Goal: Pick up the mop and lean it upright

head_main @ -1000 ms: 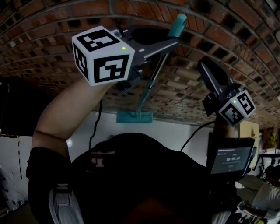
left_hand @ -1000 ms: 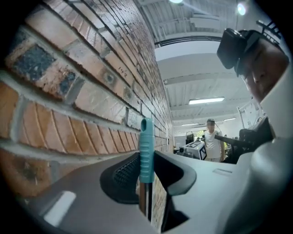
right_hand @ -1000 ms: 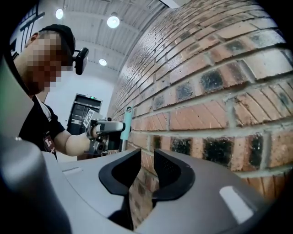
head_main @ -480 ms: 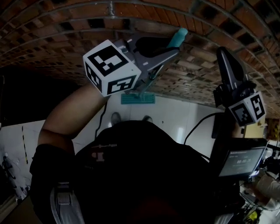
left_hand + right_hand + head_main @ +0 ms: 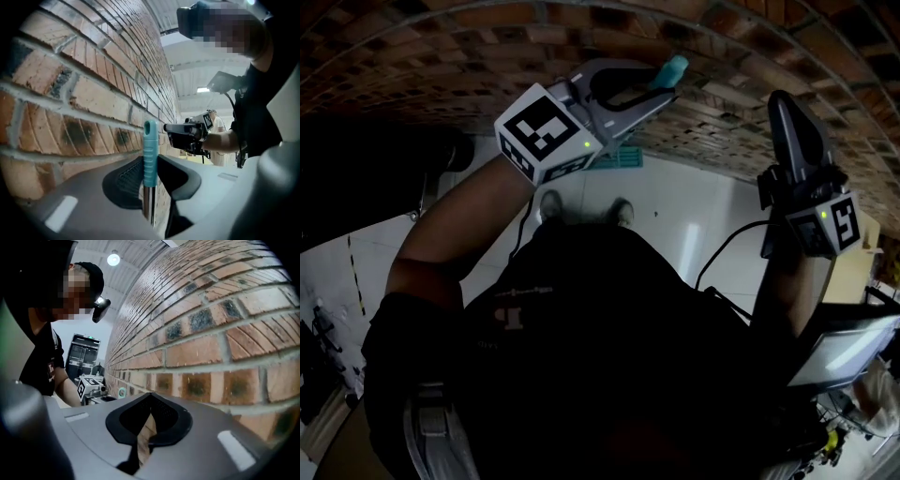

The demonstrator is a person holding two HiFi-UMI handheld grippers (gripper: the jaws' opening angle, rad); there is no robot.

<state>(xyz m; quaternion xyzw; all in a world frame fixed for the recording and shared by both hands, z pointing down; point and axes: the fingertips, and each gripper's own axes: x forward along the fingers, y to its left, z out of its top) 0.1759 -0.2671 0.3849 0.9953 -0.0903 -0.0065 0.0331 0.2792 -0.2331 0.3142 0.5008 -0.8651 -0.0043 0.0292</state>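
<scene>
Left gripper view: left gripper [image 5: 150, 160] clamped on mop handle [image 5: 150, 138] | head view only: mop head [image 5: 623, 157] by brick wall [image 5: 487, 56] | right gripper view: right gripper [image 5: 150, 394] closed, empty

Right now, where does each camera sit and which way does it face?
Head view: on the person's head, facing steeply down at red brick wall and white floor; shows torso, arms, left tool, right tool.
Left gripper view: on the left tool, looking along jaws shut on the teal-gripped metal mop handle; shows torso.
Right gripper view: on the right tool, looking along shut, empty jaws at the wall; shows one arm.
Shared: each gripper view shows the other tool.
</scene>
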